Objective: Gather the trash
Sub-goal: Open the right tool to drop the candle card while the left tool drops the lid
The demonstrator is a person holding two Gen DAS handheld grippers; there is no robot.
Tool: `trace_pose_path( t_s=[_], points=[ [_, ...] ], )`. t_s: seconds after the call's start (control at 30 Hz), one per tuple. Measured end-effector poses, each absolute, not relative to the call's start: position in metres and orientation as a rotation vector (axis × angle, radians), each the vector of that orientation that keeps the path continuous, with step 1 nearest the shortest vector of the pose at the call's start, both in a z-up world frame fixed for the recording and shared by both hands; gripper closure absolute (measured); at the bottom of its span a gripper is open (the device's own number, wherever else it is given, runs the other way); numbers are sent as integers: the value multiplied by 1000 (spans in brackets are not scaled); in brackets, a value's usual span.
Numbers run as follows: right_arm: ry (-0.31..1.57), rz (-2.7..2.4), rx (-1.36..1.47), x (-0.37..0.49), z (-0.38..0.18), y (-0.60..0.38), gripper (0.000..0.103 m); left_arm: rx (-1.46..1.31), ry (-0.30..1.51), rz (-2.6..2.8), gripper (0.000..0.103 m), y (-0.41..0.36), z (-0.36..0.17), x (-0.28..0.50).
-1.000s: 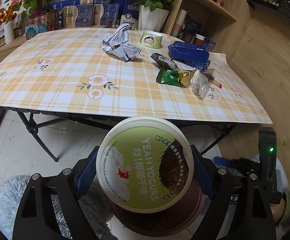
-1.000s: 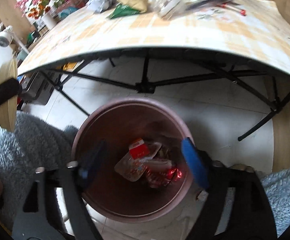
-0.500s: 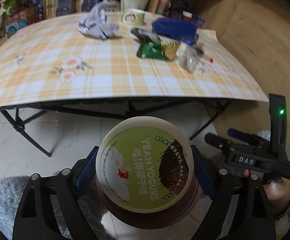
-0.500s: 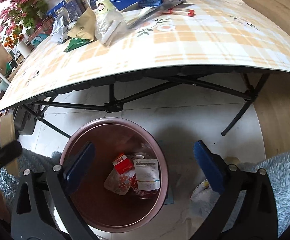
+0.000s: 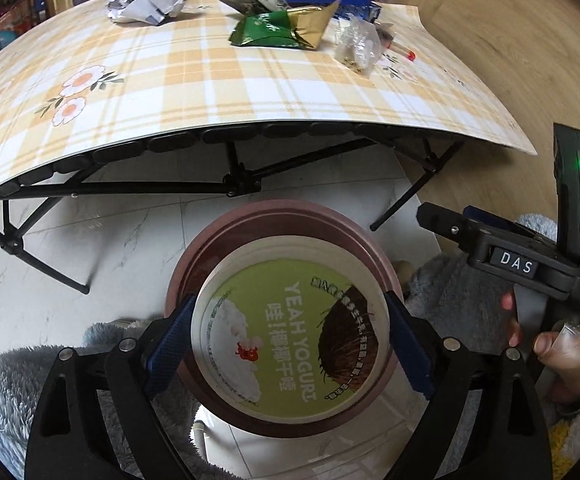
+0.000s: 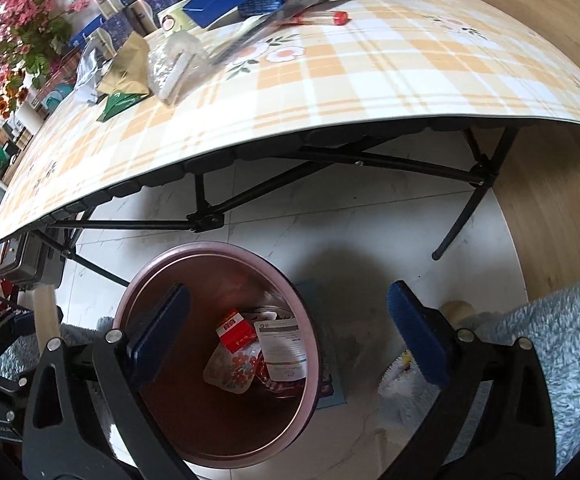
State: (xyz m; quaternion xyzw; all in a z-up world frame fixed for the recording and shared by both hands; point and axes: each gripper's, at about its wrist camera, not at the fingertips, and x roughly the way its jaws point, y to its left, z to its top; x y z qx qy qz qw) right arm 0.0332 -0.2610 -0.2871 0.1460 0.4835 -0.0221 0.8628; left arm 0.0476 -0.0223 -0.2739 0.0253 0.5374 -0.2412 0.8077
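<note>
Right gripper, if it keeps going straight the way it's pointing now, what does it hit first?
Probably the floor. The right gripper is open and empty, aimed down past the near rim of the pink trash bin. Its left finger overlaps the bin's mouth, so that finger might catch the rim; depth is unclear.

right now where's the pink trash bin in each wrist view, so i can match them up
Left wrist view: the pink trash bin sits low at centre, mostly covered by the yogurt tub that the left gripper holds over it.
Right wrist view: the bin is at lower left of centre, its mouth open to view, wrappers at the bottom.
Shared landmark: the plaid table's near edge just above the bin.
</note>
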Motion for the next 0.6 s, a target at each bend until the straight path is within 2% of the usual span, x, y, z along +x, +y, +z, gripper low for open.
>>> trace_pose_path(
  t_s=[0.27,0.37,0.47,0.6],
  points=[
    [1023,-52,304,35,-289,-260,6,-41,1136,-469,12,-4,-269,53],
    [1023,-63,292,35,-289,-260,6,-37,1149,-473,12,-4,-270,54],
    [1001,-73,281,33,-284,-261,6,-10,1158,-490,6,-9,-271,52],
    [982,-85,307,29,-280,-269,6,9,1148,-497,6,-15,-270,50]
  ],
)
